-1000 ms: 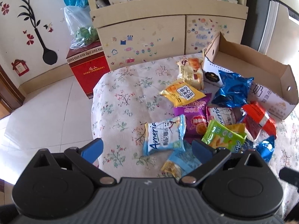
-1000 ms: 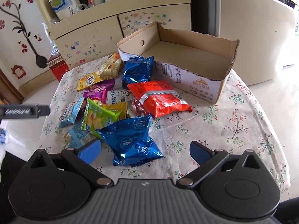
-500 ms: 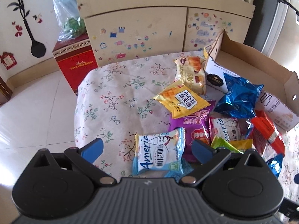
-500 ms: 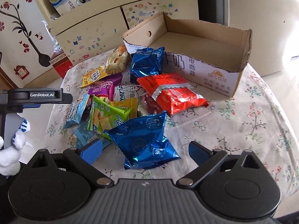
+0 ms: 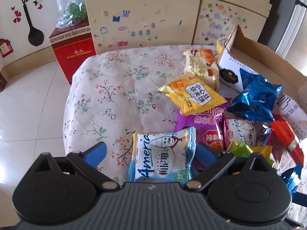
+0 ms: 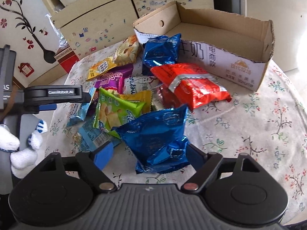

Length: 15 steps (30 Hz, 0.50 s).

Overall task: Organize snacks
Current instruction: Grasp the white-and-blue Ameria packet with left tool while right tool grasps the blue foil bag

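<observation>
Snack packets lie in a loose overlapping heap on the flowered tablecloth (image 6: 268, 115), against the near wall of an open, empty cardboard box (image 6: 220, 38) at the far edge. Light-blue packet (image 5: 163, 157) at the heap's left edge, flat, label up. Crinkled blue foil bag (image 6: 157, 140) nearest the front edge, red bag (image 6: 191, 84) beyond it.

Between my left fingers lies a light blue packet (image 5: 163, 157) reading "Ameri" in blue script, the rest cut off. From my right side I read "GenRobot.AI" in white on the black arm of my other gripper (image 6: 61, 92). The cardboard box (image 6: 226, 63) carries large Chinese characters, "牛奶" among them. The yellow packet (image 5: 193, 95) and purple packet (image 5: 203, 122) bear Chinese print I cannot make out surely.
</observation>
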Available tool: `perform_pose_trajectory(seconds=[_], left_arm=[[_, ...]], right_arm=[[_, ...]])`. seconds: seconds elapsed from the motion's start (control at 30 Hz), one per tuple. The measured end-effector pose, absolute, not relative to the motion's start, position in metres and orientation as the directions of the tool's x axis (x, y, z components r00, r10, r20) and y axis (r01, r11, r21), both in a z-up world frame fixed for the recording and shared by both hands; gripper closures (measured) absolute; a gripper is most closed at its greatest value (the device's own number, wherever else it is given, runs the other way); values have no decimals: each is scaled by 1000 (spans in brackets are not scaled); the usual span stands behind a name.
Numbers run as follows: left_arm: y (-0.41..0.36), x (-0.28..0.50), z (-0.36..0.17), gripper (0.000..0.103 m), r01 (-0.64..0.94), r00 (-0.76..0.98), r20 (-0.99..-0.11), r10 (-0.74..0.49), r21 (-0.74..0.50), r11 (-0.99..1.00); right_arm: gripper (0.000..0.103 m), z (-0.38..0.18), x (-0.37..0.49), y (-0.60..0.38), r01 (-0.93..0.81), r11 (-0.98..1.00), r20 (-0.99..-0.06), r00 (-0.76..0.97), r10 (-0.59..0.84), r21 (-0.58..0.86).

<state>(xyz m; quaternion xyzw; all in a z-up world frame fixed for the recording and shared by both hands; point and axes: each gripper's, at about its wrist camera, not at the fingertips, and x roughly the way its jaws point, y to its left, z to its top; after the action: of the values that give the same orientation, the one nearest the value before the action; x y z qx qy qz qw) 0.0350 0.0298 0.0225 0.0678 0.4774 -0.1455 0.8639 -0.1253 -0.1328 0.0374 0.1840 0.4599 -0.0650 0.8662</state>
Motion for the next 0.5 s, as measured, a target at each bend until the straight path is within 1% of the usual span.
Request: perform_pose_trajectory(seconds=[0.07, 0.1, 0.17, 0.27, 0.4, 0.47, 0.5], left_arm=[[30, 36, 17, 21, 313, 488, -853, -186, -29, 949], [31, 35, 15, 24, 312, 478, -859, -184, -30, 950], [32, 34, 12, 36, 315, 468, -865, -182, -29, 949], [34, 29, 12, 39, 320, 469, -865, -177, -20, 947], [37, 25, 16, 39, 322, 472, -861, -188, -30, 946], [38, 25, 16, 37, 314, 489, -855, -171, -11, 949], [38, 26, 16, 37, 311, 495, -854, -161, 1, 950]], right_arm=[[20, 36, -125, -130, 274, 926, -821, 567, 62, 259], [22, 37, -125, -129, 268, 929, -821, 567, 62, 255], [26, 37, -125, -127, 255, 933, -821, 567, 69, 255], [28, 38, -127, -128, 252, 929, -818, 570, 84, 271], [27, 38, -128, -131, 264, 920, -815, 572, 93, 291], [25, 38, -128, -132, 272, 916, -814, 573, 92, 296], [18, 38, -128, -132, 275, 914, -814, 574, 91, 297]])
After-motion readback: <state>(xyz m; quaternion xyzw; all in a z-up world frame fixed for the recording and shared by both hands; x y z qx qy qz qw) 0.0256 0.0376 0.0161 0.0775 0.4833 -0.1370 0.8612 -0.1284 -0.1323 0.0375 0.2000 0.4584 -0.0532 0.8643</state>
